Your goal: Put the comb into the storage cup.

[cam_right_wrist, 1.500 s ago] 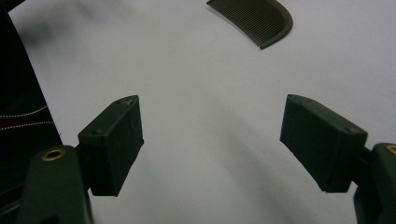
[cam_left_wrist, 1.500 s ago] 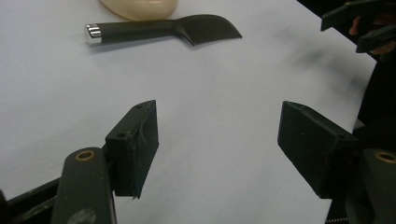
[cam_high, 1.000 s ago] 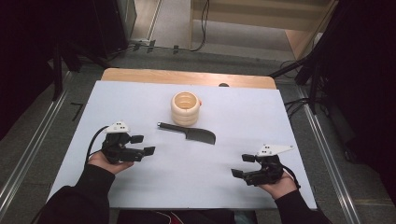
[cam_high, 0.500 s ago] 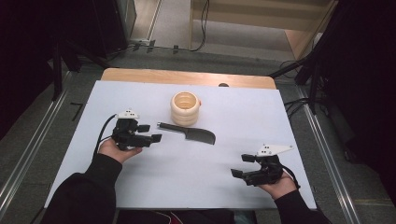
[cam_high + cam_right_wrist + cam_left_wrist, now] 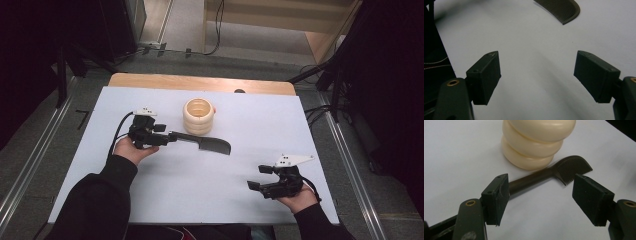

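comb (image 5: 202,143) lies on table (image 5: 250,115), just before ribbed cup (image 5: 198,116); left gripper (image 5: 167,138) at its handle, right gripper (image 5: 256,178) well apart, nearer the person.

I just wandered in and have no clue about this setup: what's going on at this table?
A person holds a two-jaw gripper in each hand over a white table. The left gripper is open at the handle end of a dark comb lying beside a cream ribbed holder, seemingly about to grasp it, not yet closed on it. The right gripper rests open near the front right, holding nothing.
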Demonstrator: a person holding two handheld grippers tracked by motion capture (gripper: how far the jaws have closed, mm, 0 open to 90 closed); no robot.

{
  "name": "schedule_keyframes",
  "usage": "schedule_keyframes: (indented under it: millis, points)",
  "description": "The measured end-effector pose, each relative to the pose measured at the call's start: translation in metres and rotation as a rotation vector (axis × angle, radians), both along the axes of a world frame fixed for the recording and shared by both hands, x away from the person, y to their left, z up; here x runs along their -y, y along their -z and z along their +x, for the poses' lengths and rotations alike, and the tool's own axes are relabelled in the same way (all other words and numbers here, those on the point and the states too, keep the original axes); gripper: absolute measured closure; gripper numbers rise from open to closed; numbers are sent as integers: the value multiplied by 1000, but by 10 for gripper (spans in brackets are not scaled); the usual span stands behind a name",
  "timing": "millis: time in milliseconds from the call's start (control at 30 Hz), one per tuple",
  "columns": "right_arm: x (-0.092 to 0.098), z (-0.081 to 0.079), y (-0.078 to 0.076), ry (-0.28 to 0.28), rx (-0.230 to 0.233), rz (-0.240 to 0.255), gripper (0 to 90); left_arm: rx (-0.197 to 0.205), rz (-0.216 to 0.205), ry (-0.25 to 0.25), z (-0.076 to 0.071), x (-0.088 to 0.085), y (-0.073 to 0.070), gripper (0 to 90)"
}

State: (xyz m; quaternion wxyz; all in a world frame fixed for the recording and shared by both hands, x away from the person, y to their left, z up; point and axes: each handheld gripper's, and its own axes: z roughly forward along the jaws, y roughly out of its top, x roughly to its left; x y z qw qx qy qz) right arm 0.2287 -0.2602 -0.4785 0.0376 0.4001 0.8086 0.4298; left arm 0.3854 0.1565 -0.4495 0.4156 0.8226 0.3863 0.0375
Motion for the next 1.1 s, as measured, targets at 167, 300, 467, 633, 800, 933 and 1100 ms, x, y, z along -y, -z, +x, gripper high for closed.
schedule_keyframes:
  millis: [167, 300, 467, 633, 800, 933, 1100]
  points:
    - [1, 0, 0, 22, 2, 0, 192, 2, 17, 5, 8, 6, -1, 301]
    - [2, 1, 1, 31, 6, -3, 192, 5, 19, 8, 17, 11, -2, 302]
    - [1, 1, 1, 27, 4, -9, 192, 5, 46, 7, 29, 17, 1, 302]
    - [1, 0, 1, 33, 0, -9, 192, -1, 61, -5, 38, 22, 6, 322]
    - [2, 0, 1, 32, -1, -8, 192, -54, 79, -21, 42, 21, 14, 499]
    - [2, 0, 2, 29, -1, -8, 192, -71, 60, 1, 44, 17, 19, 796]
    - [1, 0, 1, 25, -1, -7, 192, -52, 47, 3, 46, 15, 22, 900]
